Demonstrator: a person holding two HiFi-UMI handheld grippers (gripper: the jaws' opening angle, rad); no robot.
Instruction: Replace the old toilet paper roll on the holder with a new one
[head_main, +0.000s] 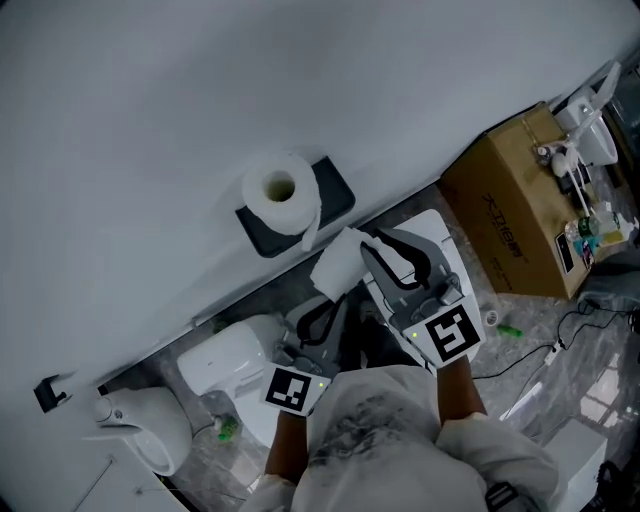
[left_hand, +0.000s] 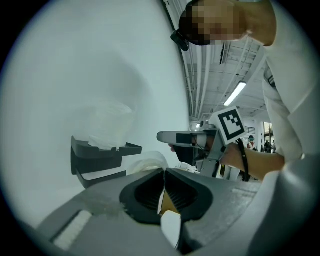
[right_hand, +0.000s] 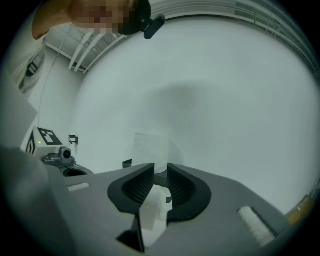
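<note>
Since the fresh toilet paper roll is seen standing on end on the dark wall holder, straight ahead of both claws, the step in hand is judged to be the letting-go of the loose white sheet and the carrying away of the old remnant. It would be done well if the right claw were spread fully before being drawn back along its own line, so that the sheet, which appears to trail from the roll, is not dragged and the roll is not tipped off its shelf; the sheet is thin and would be torn or snagged easily. The left claw is best not loosened until it is well away from the holder. In the right gripper view the right claw is found slightly parted, a clear gap being seen between its jaws, with the white sheet lying loosely low in that gap and not pinched; the roll is seen just beyond its tips. The left claw is clenched on a tan cardboard piece, judged to be the old core, with a white strip beneath it; the holder lies ahead to its left
</note>
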